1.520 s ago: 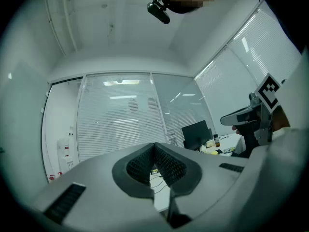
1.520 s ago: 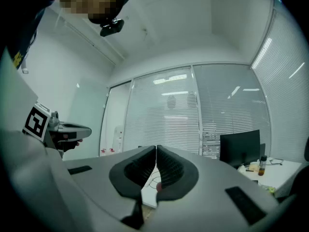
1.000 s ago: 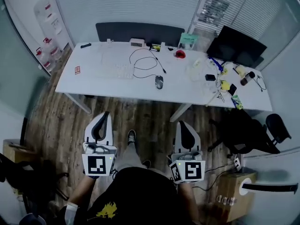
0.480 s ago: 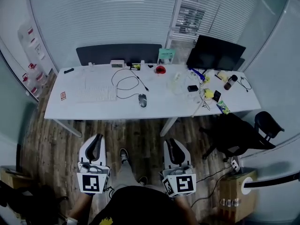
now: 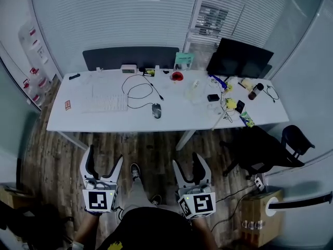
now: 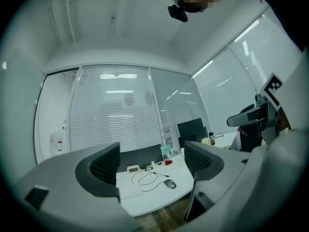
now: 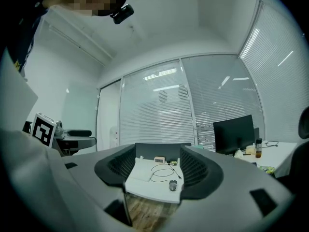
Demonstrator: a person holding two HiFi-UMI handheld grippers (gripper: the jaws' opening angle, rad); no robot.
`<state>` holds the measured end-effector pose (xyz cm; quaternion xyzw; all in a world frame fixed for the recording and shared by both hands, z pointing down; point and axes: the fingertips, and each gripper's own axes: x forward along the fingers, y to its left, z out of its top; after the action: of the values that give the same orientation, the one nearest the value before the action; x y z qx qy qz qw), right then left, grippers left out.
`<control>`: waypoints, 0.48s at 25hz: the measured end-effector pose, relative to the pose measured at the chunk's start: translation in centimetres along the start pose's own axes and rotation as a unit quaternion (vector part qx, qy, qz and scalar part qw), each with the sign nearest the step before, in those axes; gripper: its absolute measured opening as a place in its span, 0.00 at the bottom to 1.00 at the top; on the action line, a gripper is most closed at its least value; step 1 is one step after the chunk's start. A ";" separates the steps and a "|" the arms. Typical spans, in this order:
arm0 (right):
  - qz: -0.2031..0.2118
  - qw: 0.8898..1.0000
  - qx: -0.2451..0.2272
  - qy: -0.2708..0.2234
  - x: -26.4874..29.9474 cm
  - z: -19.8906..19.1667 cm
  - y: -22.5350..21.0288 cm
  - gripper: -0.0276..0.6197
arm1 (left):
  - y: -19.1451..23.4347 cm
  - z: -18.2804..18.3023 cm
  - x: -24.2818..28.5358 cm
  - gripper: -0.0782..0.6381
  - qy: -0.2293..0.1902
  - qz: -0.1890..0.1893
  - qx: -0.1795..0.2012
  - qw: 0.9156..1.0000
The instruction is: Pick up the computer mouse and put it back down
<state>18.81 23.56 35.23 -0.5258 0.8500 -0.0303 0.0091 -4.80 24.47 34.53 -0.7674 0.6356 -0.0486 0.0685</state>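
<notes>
Both tongs, shut a sec ago, now opening, empty: left tongs (image 5: 104,158) wider than right tongs (image 5: 189,162).
Wired computer mouse (image 5: 156,110) sits on white surface (image 5: 104,121), well apart; likely approach step, next reach fwd to it.

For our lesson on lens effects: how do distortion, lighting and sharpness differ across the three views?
Head view: sharp and evenly lit, but the lens bows the table and blinds. Left gripper view: heavy fisheye with black corners; ceiling lights reflect as streaks on the glass wall. Right gripper view: same circular frame; the computer mouse is tiny yet clear.
</notes>
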 end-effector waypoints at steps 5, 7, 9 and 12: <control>-0.001 1.000 0.028 -0.007 1.1 0.0 -1.0 0.84 | -0.5 1.2 1.2 0.81 -0.025 -0.008 0.009 1.000; -0.003 1.000 0.029 -0.010 1.4 -0.1 -1.3 0.97 | -0.7 1.4 1.5 0.87 -0.032 -0.017 0.005 0.999; -0.009 1.000 0.024 -0.015 1.7 -0.1 -1.6 0.97 | -0.8 1.6 1.6 0.93 -0.035 -0.013 -0.008 0.999; -0.005 1.000 0.013 -0.026 2.2 0.2 -1.6 0.97 | -1.2 1.6 1.3 0.93 -0.034 -0.013 0.005 0.999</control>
<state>19.30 20.91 35.19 -0.5304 0.8464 -0.0277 0.0379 -3.16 23.51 33.18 -0.7767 0.6224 -0.0266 0.0928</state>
